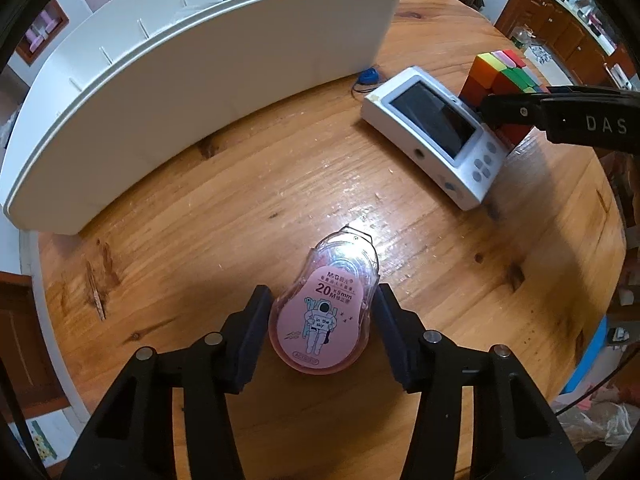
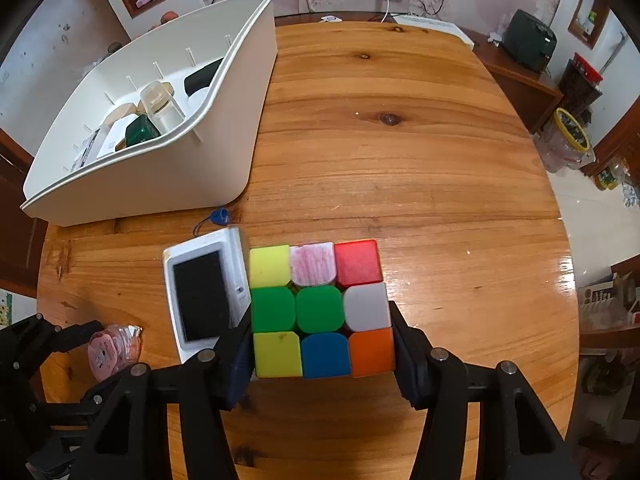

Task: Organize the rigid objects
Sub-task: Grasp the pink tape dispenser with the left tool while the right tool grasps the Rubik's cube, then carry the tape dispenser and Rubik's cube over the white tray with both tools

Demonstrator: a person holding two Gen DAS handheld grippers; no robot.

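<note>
1. On the wooden table (image 1: 280, 184), at 6 o'clock in the left wrist view, the left gripper (image 1: 320, 312) points down at a pink tape dispenser (image 1: 320, 320). Both pads press on its clear sides, so the tongs are closed on it.
2. At 6 o'clock in the right wrist view, the right gripper (image 2: 322, 340) stands around a puzzle cube (image 2: 320, 306). Its fingers (image 2: 404, 340) lie against the left and right faces of the cube, so these tongs grip the cube. The cube rests on the table.
3. A white handheld device (image 2: 202, 296) with a dark screen lies flat and touches the left side of the cube, at 8 o'clock in that view.
4. A white bin (image 2: 168, 168) stands at 10 o'clock in the right wrist view, well apart from the cube. Several items lie inside it; I cannot tell what each one is.
5. A small blue tag (image 2: 220, 216) with a cord lies on the table between the bin and the device.
6. The dispenser is near the device, at 8 o'clock in the right wrist view, with the left gripper around it.
</note>
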